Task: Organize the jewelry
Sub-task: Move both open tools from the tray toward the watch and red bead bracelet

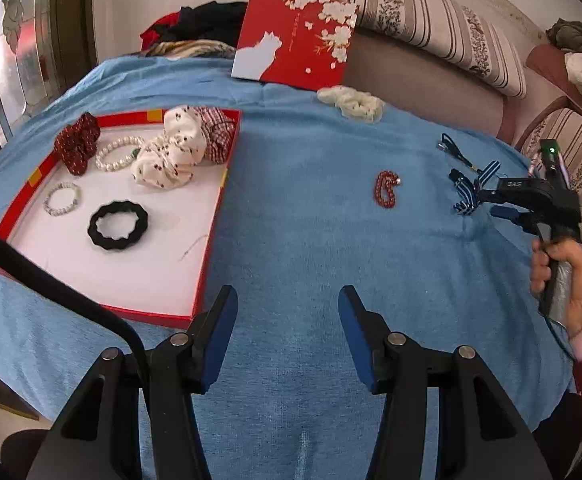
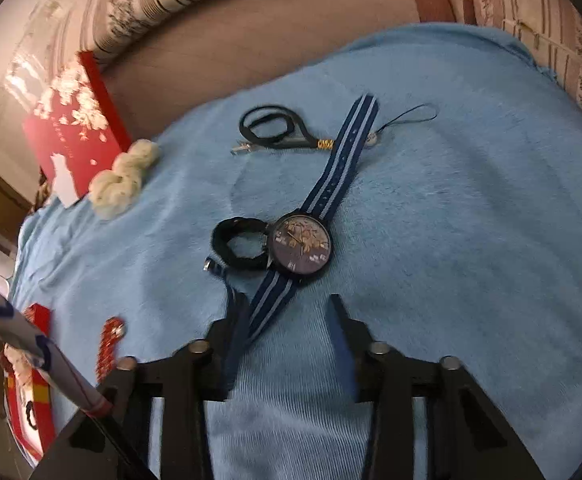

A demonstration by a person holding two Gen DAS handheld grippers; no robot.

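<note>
Watch (image 2: 301, 245) face readable only from right wrist; tray (image 1: 211, 216) contents only from left; both fingers apart.

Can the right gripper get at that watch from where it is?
Probably yes. The right gripper is open just short of the watch, with one strap end already between its fingers and nothing above it.

left gripper (image 1: 287, 306) (low), right gripper (image 2: 287, 316), jaws apart

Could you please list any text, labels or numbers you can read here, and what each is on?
None reads with certainty.
Red lid: a small gold vertical line, too small to read.
Right claw: pale marking on its body, blurred.
Watch: dial markings, too blurred.
</note>
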